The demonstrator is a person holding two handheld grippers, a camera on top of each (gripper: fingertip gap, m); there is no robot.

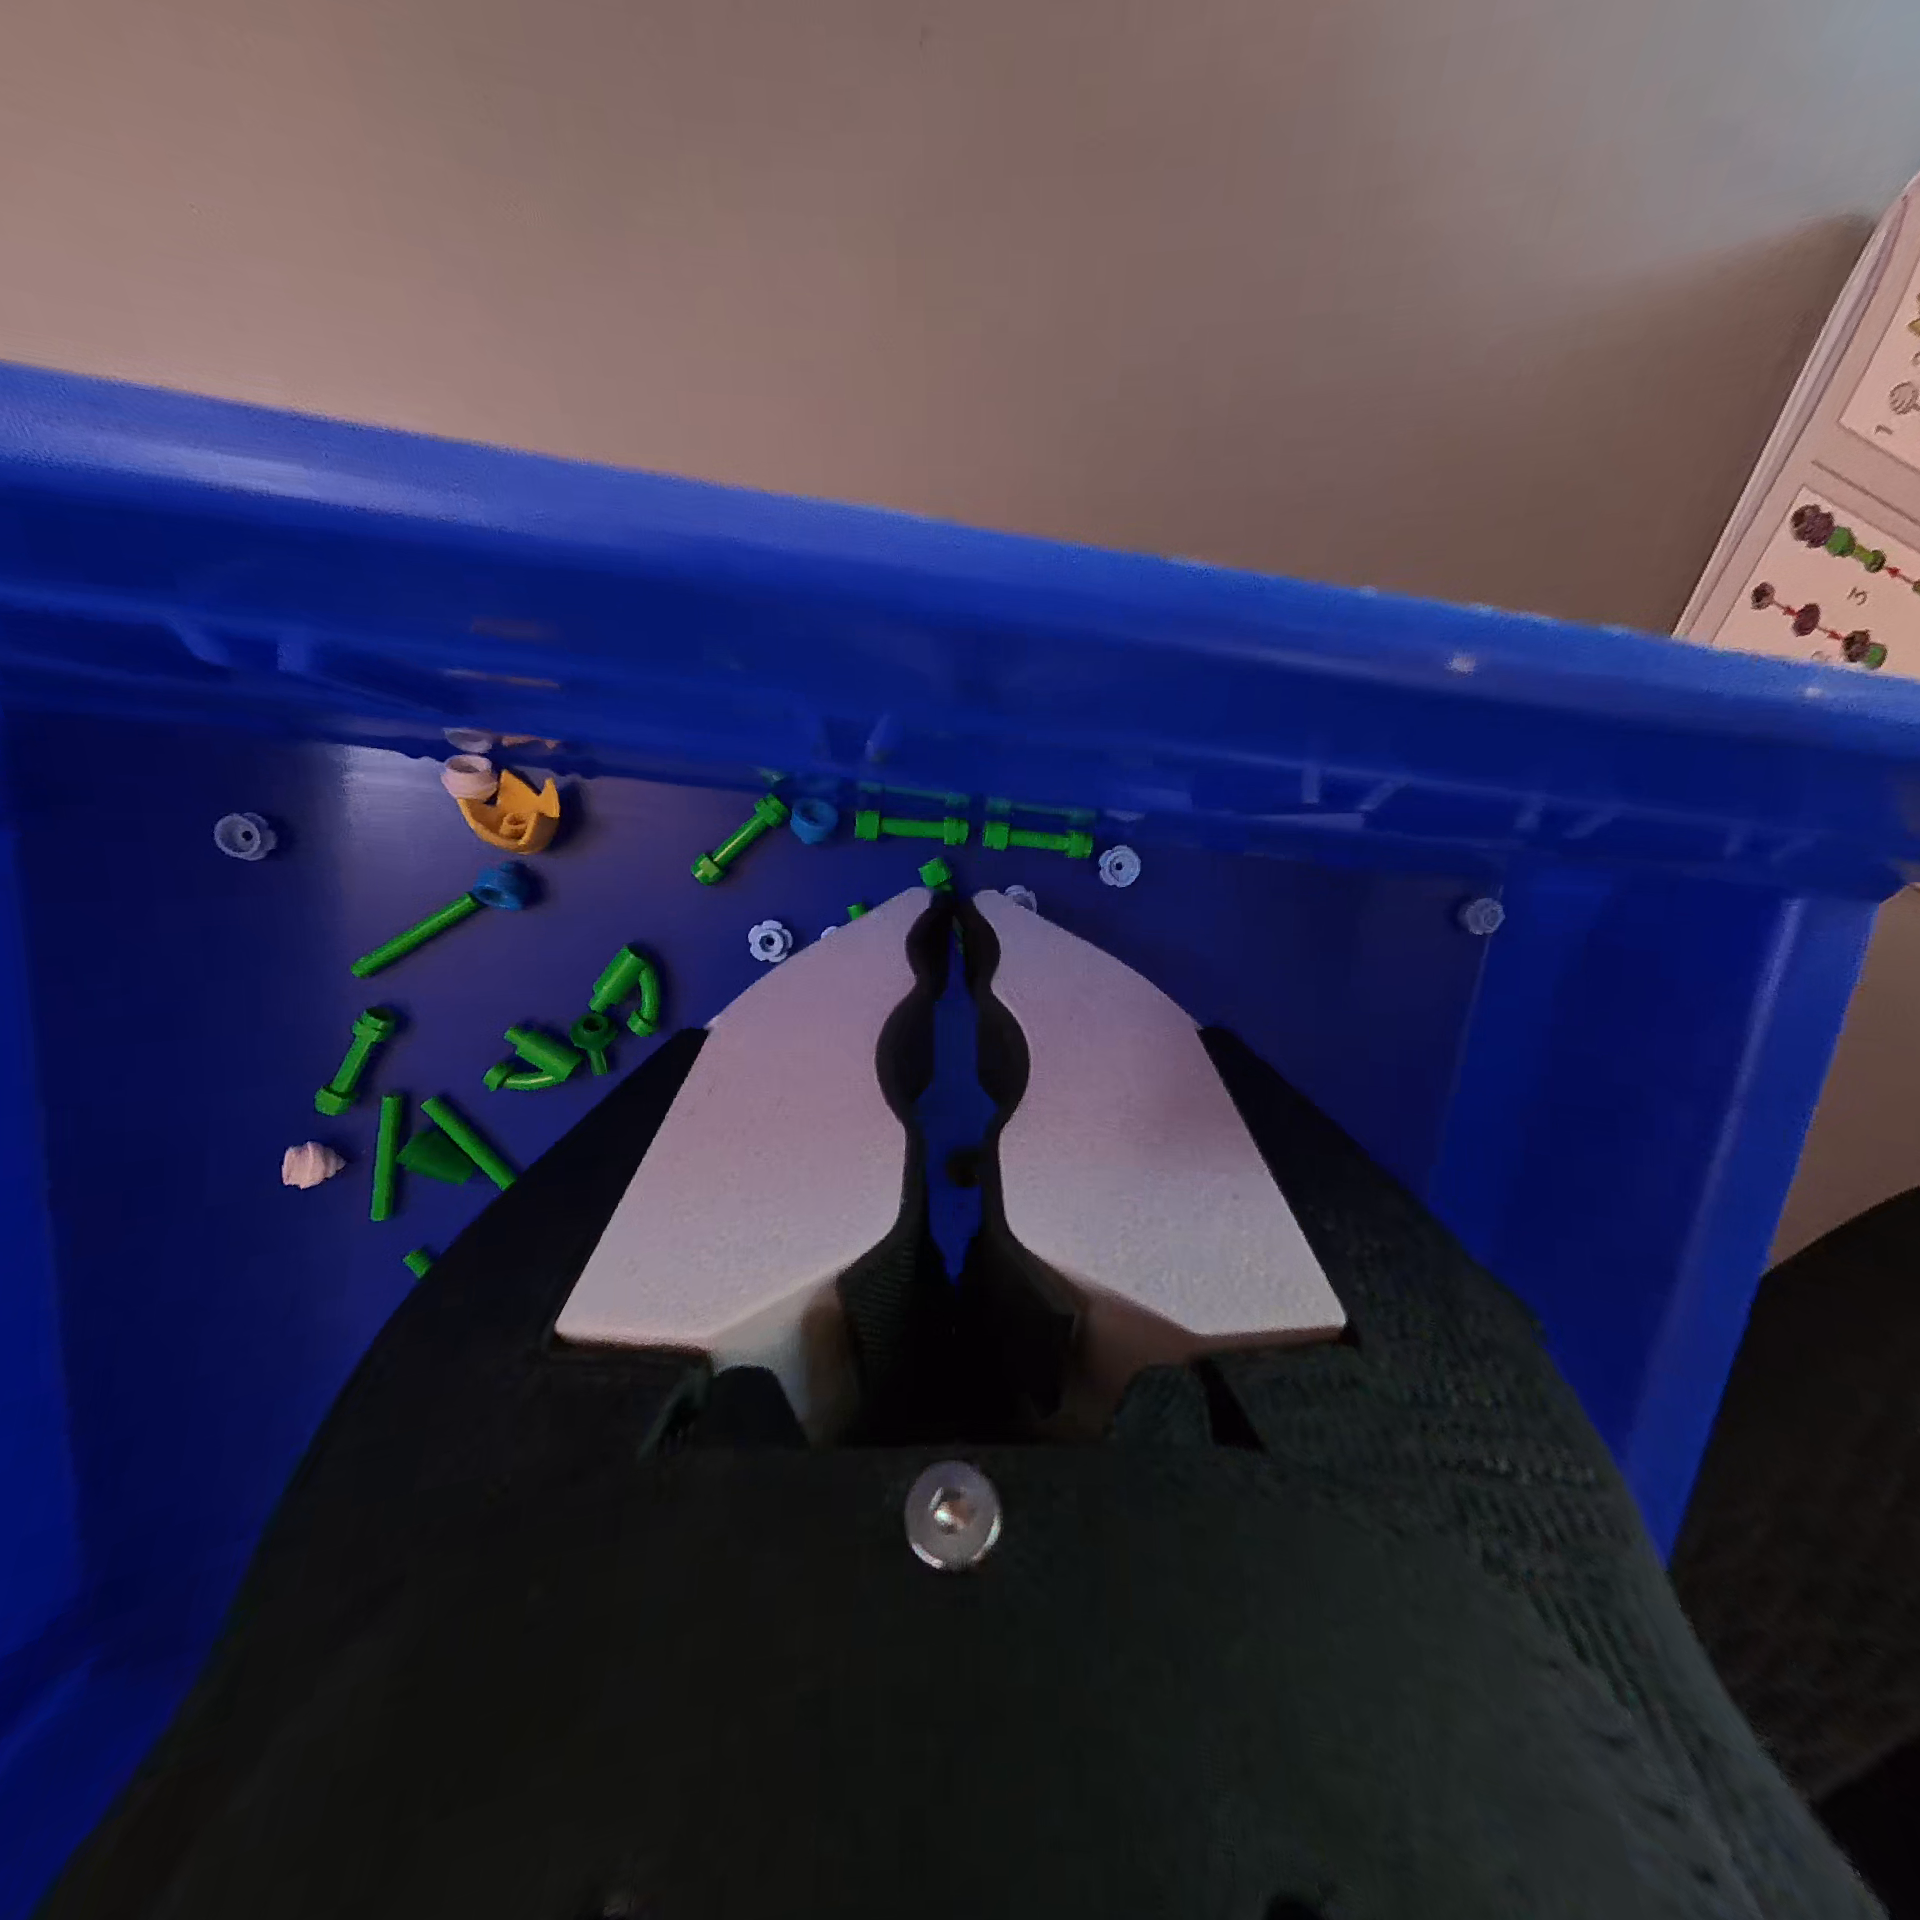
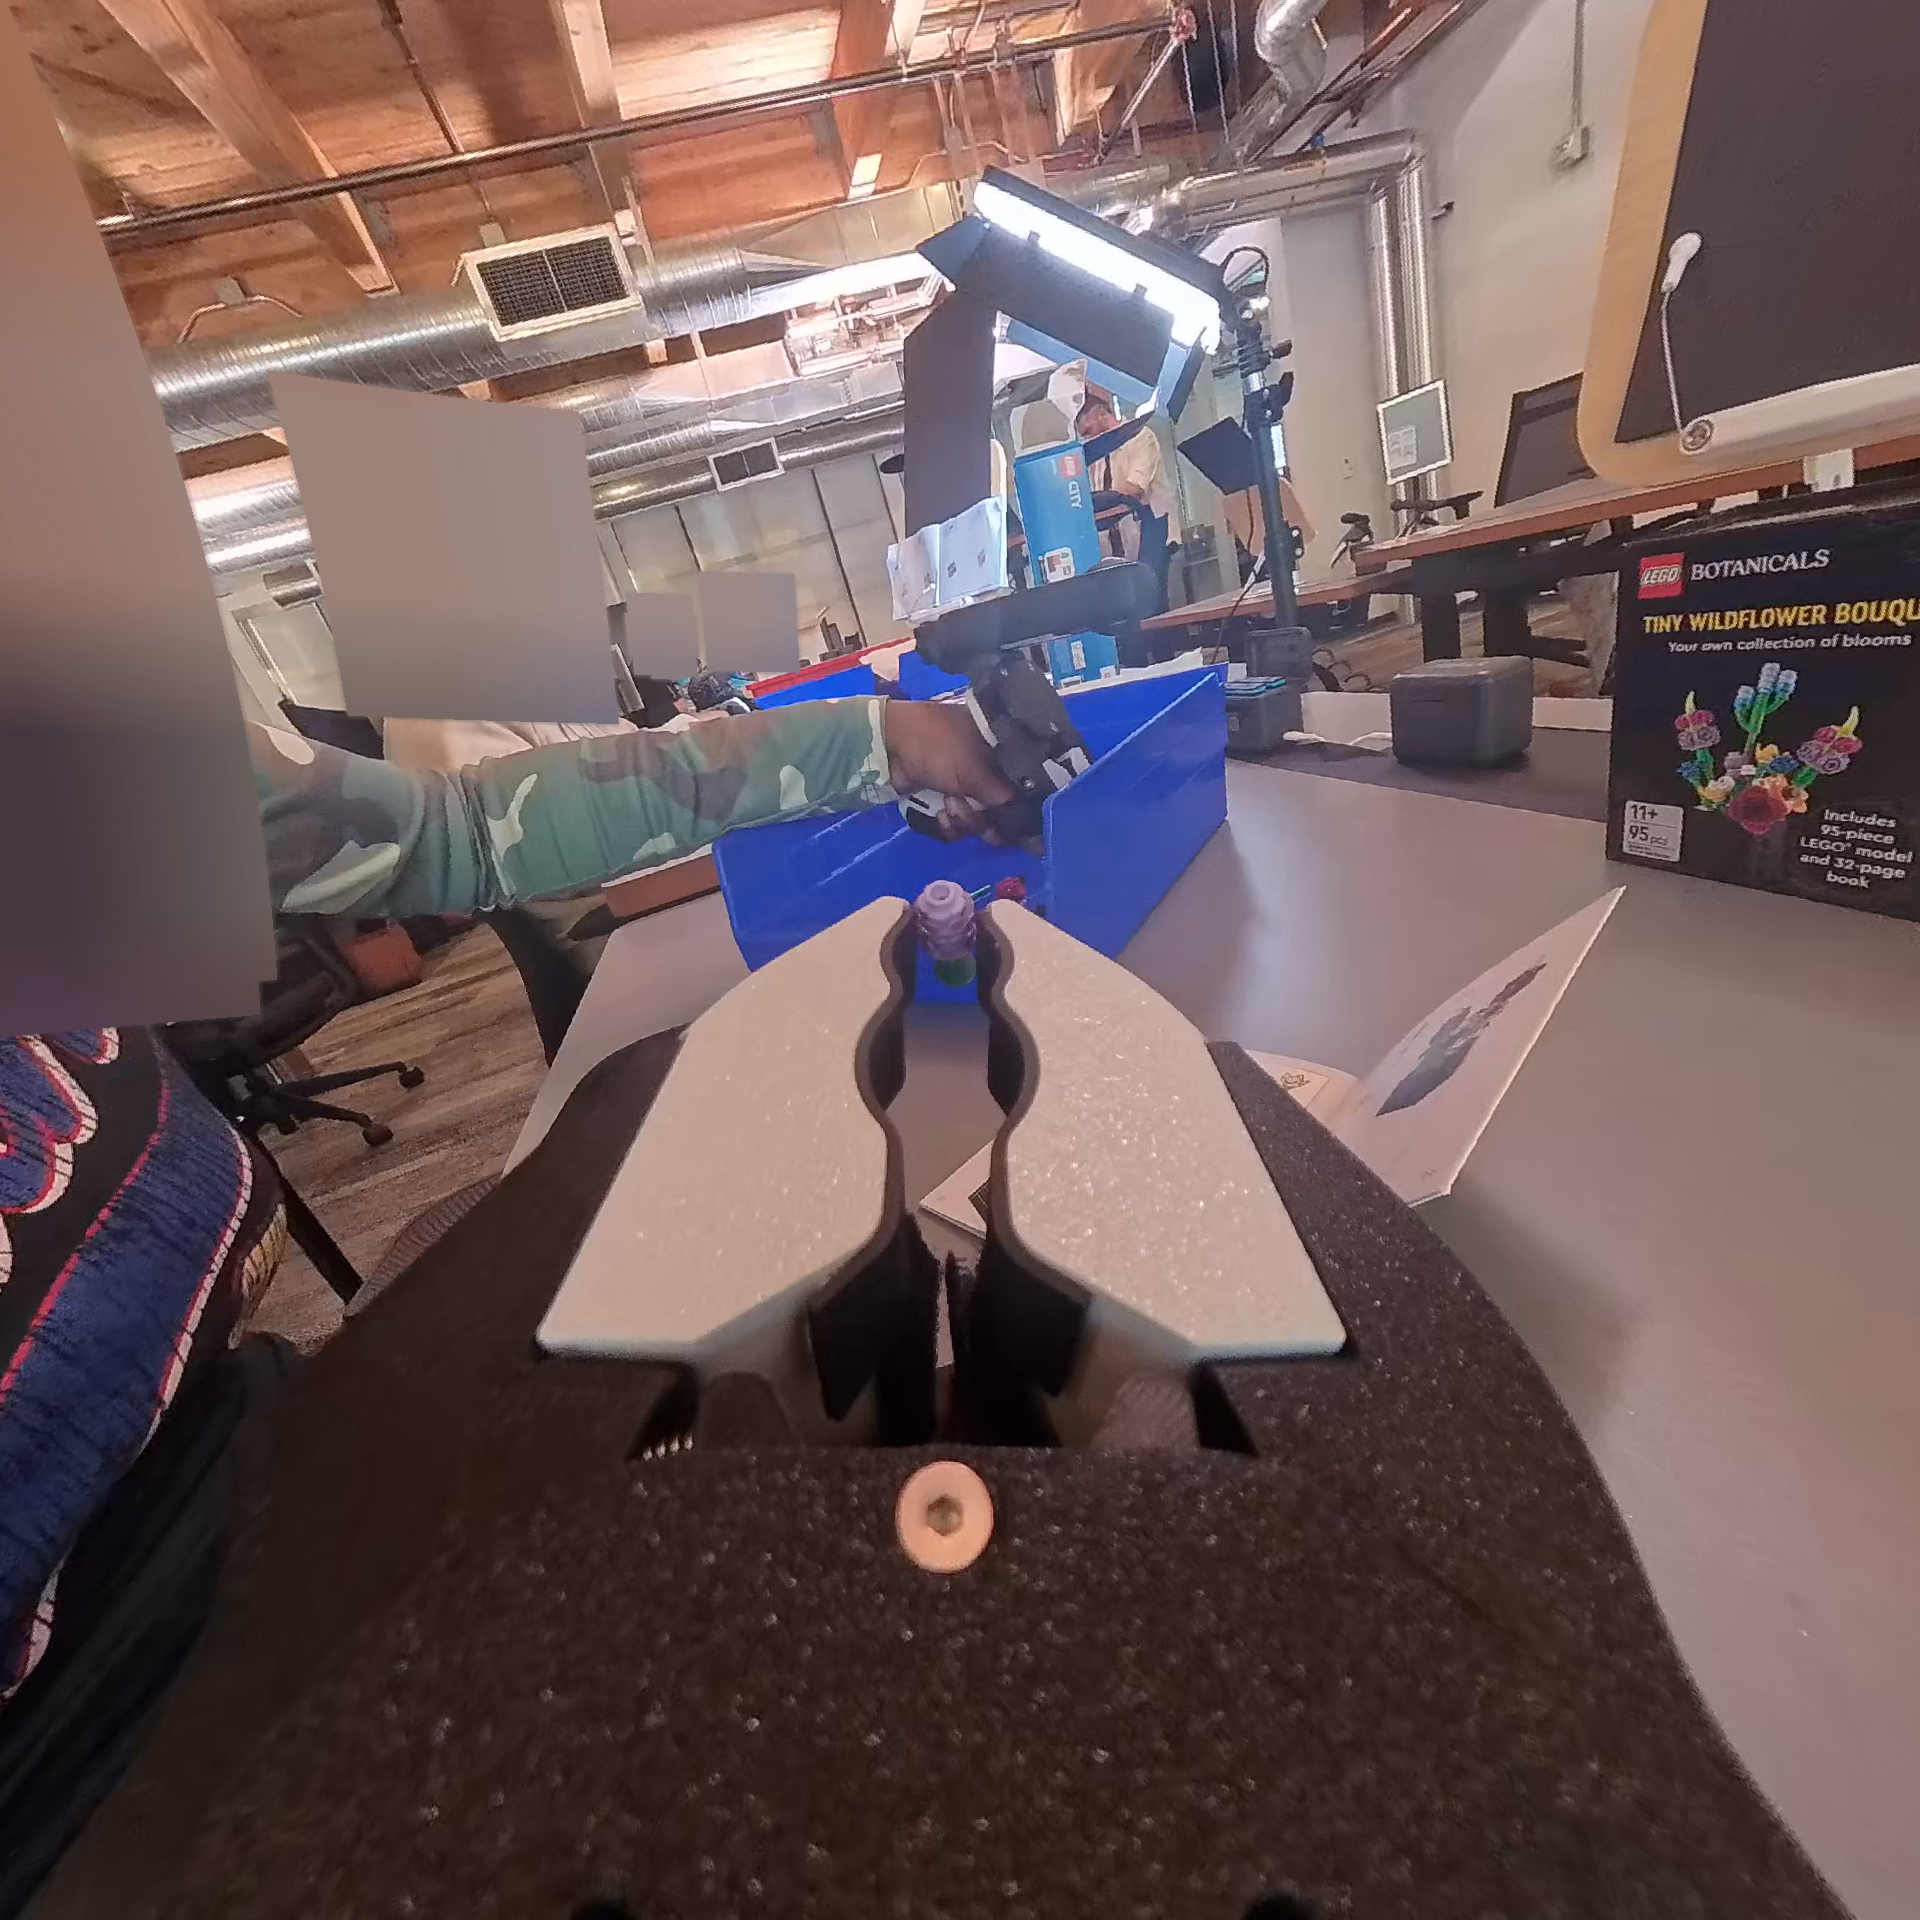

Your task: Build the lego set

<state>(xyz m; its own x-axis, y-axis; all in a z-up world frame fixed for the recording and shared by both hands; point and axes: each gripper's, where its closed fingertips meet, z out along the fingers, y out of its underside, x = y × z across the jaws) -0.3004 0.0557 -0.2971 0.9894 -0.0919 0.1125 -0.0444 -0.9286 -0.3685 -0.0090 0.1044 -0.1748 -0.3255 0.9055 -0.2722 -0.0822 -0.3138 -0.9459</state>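
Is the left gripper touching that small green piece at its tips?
Touching. The left wrist view shows the left gripper fingers closed on the small green piece.

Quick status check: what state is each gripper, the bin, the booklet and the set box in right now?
left gripper: shut on a small green piece, inside the bin
right gripper: shut on a purple flower stem, held above the table
blue bin: open-topped, loose green pieces scattered on its floor
instruction booklet: lying open
set box: standing upright

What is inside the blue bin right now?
Inside the blue bin: loose green stems, pale flower studs, a yellow piece, and the left claw shut on a green piece. The claw covers the near floor.
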